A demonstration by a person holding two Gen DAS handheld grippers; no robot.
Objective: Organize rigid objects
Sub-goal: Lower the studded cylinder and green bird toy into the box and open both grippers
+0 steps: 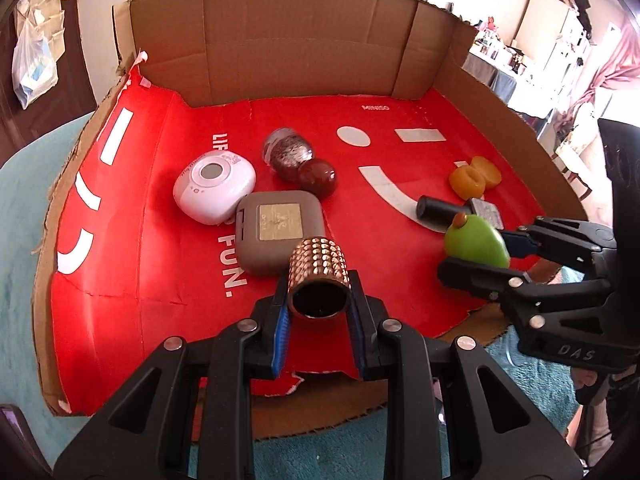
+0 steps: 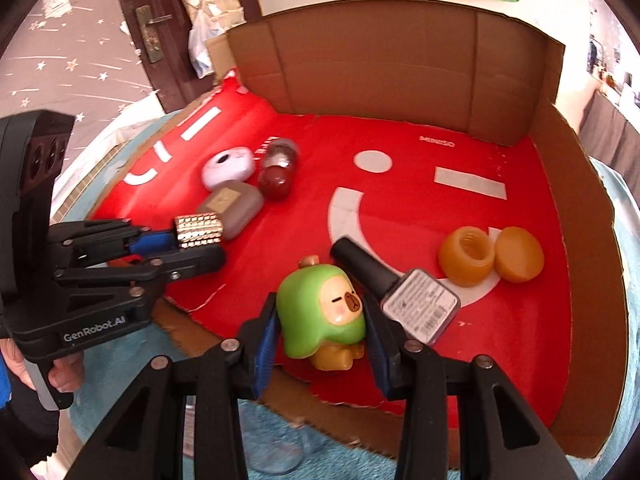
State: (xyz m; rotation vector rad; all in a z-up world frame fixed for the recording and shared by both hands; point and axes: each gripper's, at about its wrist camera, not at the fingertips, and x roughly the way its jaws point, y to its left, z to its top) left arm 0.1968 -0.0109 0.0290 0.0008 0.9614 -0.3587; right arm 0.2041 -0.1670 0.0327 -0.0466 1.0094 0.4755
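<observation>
My left gripper (image 1: 318, 300) is shut on a studded rose-gold cylinder (image 1: 318, 280), held just above the red mat (image 1: 160, 272) near its front edge; the same cylinder (image 2: 199, 230) shows at the left of the right wrist view. My right gripper (image 2: 320, 320) is shut on a green hooded capybara figure (image 2: 324, 312), low over the mat's front right. In the left wrist view that figure (image 1: 476, 242) hangs between the right gripper's fingers. A nail polish bottle (image 2: 396, 288) lies right behind the figure, touching or nearly so.
On the mat lie a grey square case (image 1: 276, 228), a white round device (image 1: 214, 186), a glittery dark bottle (image 1: 288, 152) with a red ball (image 1: 318, 178), and an amber jar (image 2: 466, 256) with its lid (image 2: 520, 254). Cardboard walls (image 1: 300, 48) close the back and right.
</observation>
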